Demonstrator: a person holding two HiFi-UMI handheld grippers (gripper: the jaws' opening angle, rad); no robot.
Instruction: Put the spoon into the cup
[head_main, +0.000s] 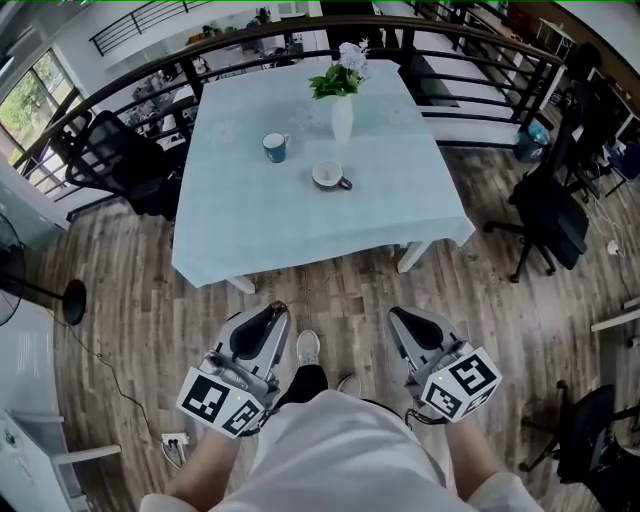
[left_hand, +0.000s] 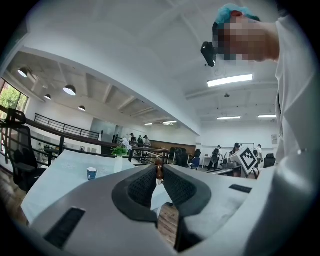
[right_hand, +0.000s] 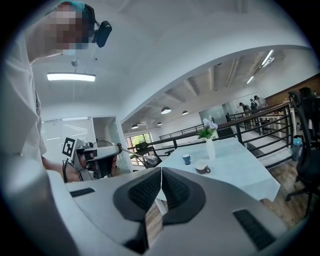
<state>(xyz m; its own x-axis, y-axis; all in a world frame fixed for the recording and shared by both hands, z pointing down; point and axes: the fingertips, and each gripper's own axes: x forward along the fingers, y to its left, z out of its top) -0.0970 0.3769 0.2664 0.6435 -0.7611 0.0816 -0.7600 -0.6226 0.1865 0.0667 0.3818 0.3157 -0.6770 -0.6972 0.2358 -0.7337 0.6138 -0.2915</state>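
I'm holding both tongs over the wooden floor (head_main: 150, 320), short of the table's (head_main: 400, 200) near edge. The left tongs (head_main: 272, 312) are pinching the spoon (left_hand: 159, 170), jaws nearly together on its brown part. The right tongs (right_hand: 161, 171) are closed tight, gripping nothing. The blue cup (head_main: 275, 147) and the white cup (head_main: 328, 176) are standing mid-table, apart from each other, with the vase (head_main: 342, 118) nearer the far edge.

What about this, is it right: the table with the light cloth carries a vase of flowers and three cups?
Not quite. The head view shows two cups, not three: a blue cup and a white cup. They stand with the vase of flowers on the table.
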